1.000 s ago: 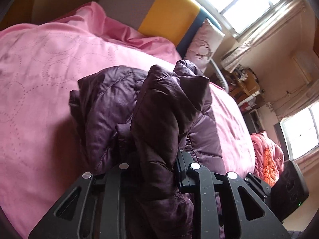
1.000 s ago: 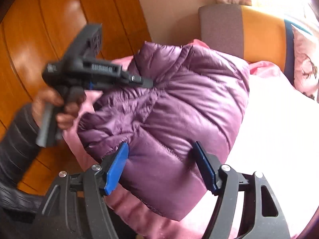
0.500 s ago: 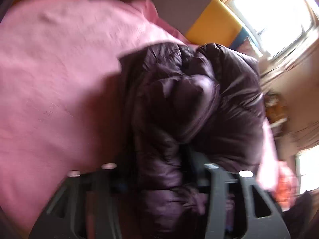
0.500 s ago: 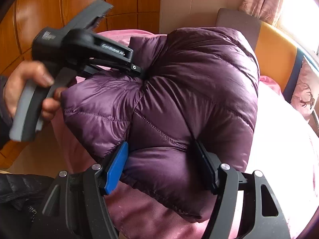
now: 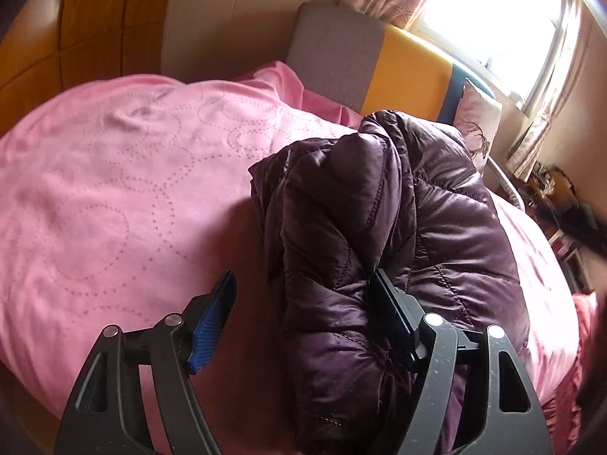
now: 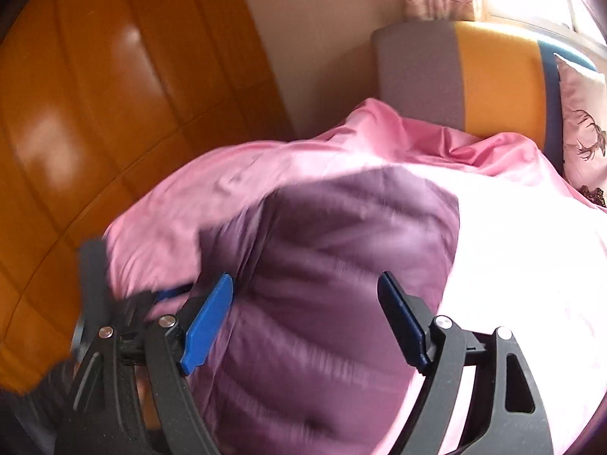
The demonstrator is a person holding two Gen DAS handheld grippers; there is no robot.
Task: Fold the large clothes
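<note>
A dark purple quilted puffer jacket [image 5: 379,235] lies bundled on the pink bed cover [image 5: 114,197]. My left gripper [image 5: 303,311] is open; a roll of the jacket lies between its jaws, against the right finger [image 5: 394,311], and the left finger stands free. In the right wrist view the jacket [image 6: 334,284] is blurred and lies on the bed under my right gripper [image 6: 307,314], which is open above it with nothing held. The left gripper's body [image 6: 110,303] shows blurred at the lower left of that view.
A grey, yellow and blue headboard [image 5: 379,60] stands at the back with a patterned pillow [image 5: 478,129]. Orange wooden wardrobe panels [image 6: 95,113] stand on the left. A window with curtains [image 5: 493,11] is behind. Cluttered furniture [image 5: 561,197] is on the right.
My left gripper has opened and let go of the jacket fold it held. The jacket has dropped from mid-air onto the bed. My right gripper has opened wider and lifted off it.
</note>
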